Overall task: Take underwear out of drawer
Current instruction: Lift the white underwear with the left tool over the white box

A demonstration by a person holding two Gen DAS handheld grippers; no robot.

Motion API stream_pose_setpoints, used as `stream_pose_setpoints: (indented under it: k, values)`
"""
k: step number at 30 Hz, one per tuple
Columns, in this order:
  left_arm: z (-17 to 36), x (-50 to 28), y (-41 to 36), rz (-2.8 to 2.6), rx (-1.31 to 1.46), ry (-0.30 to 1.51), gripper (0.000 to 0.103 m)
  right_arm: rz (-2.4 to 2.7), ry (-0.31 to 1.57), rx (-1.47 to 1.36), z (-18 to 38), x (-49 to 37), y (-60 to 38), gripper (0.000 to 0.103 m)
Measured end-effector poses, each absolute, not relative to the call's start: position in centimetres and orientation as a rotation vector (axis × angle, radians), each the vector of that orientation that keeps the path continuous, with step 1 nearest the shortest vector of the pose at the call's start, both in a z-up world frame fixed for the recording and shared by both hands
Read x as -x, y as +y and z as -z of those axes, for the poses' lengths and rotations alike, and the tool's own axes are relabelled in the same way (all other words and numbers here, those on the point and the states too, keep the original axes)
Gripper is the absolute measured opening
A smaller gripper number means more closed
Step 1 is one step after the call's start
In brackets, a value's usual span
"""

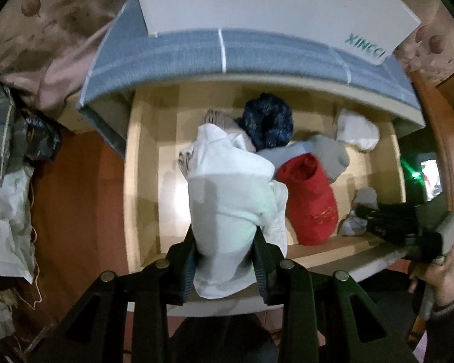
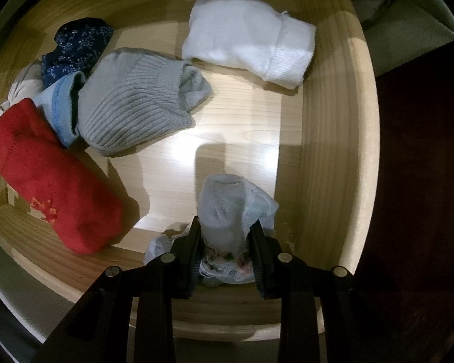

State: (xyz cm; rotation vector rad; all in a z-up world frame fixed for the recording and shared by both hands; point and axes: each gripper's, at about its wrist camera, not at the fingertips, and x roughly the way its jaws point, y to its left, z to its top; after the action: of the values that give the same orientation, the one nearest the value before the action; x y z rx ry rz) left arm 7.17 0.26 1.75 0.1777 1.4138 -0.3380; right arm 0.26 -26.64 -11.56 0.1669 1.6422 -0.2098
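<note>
A: Two hand-held grippers, both loaded. Left hand-held gripper (image 1: 225,267) has its jaws partway closed on a white folded garment (image 1: 227,199), most likely the underwear. Right hand-held gripper (image 2: 225,260) is pinched nearly closed on a small pale blue-grey bundle (image 2: 230,211).

B: Where's the white piece relative to the drawer?

A: Over the open wooden drawer (image 1: 142,157), left half, hanging straight ahead of the left fingers. Whether its far end touches the drawer floor, can't tell. Long axis runs away from the jaws, in line with the fingers, toward the drawer's back wall. The pinched end is nearest the camera, the free end points at the dark blue patterned roll (image 1: 269,121).

B: And the right one?

A: Low inside the drawer, front right corner, close to the front wall. Bundle stands upright between the pads, long axis along the fingers, frayed end at the jaws.

B: Which hand is nearer to finishing?

A: Left, I'd judge. Its garment looks mostly above the drawer, so the coming move turns on lifting along that long axis and clearing the front edge. The right needs a straight pull up too.

B: What stays in the drawer?

A: Red roll (image 2: 54,181), grey ribbed roll (image 2: 136,99), white sock roll (image 2: 251,36), the blue one. A white box (image 1: 272,3) sits on the cabinet top behind.
</note>
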Motion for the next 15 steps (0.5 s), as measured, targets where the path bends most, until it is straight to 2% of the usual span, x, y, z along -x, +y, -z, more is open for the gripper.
stream_pose_setpoints:
  k: [8,15]
  values:
    - [-7.1,-7.6,0.5,0.380,-0.171,1.315,0.033,0.219,1.641,-0.158,11.9,-0.3,-26.6,0.026]
    - [-13.8,-10.5,0.6,0.372,-0.152,1.163,0.033,0.221,1.642,-0.160,11.8,-0.5,-26.8,0.026]
